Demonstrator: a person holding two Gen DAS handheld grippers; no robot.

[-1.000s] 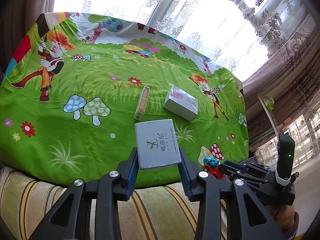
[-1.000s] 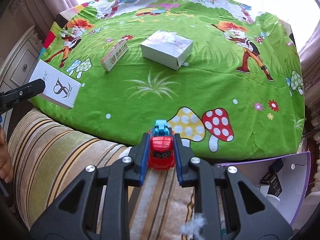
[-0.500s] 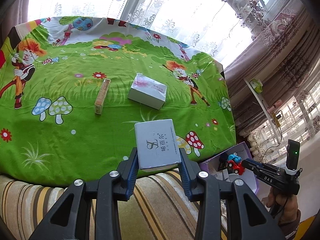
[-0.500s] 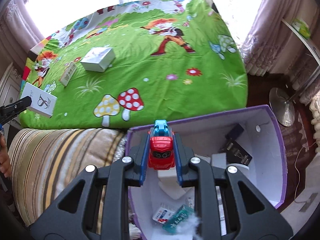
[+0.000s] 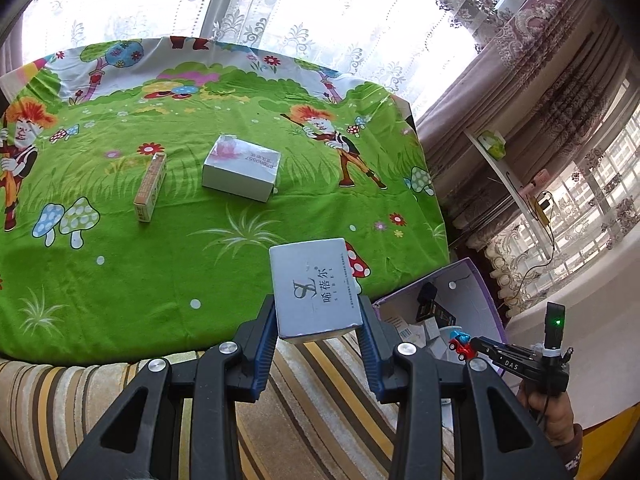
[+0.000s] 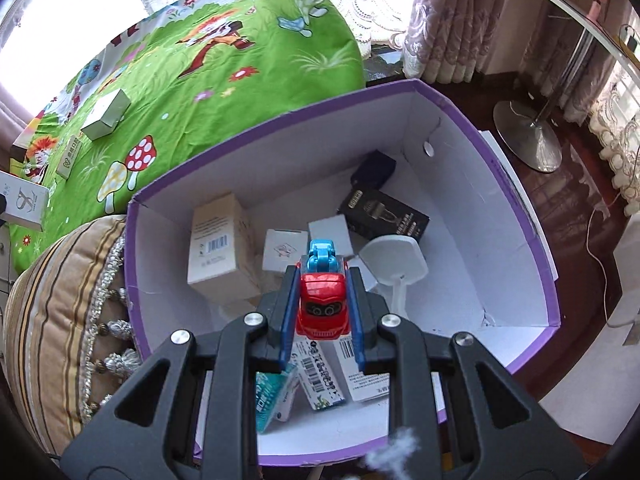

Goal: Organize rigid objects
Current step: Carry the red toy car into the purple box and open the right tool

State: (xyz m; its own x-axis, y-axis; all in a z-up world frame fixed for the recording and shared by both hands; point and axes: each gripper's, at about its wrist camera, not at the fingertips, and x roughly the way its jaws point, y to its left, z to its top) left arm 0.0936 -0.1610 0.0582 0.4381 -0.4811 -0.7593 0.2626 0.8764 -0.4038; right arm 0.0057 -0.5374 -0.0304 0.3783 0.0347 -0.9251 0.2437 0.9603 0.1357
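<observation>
My left gripper (image 5: 318,320) is shut on a grey-white flat box (image 5: 314,290) and holds it above the striped cushion near the green cloth's front edge. My right gripper (image 6: 322,304) is shut on a red and blue toy car (image 6: 322,292) and holds it over the open purple box (image 6: 536,216), which contains several small cartons. The right gripper with the car (image 5: 460,344) also shows in the left wrist view, over the purple box (image 5: 476,276). A white carton (image 5: 240,168) and a slim orange-white carton (image 5: 150,186) lie on the green cloth (image 5: 120,264).
A striped cushion (image 6: 52,304) lies left of the purple box. A metal stand base (image 6: 528,136) stands on the dark floor behind the box. Curtains and windows lie beyond the table. A white shelf (image 5: 504,172) is at the right.
My right gripper has carried the toy car from the cloth's front edge to above the purple box. My left gripper has shifted right with the flat box still in it.
</observation>
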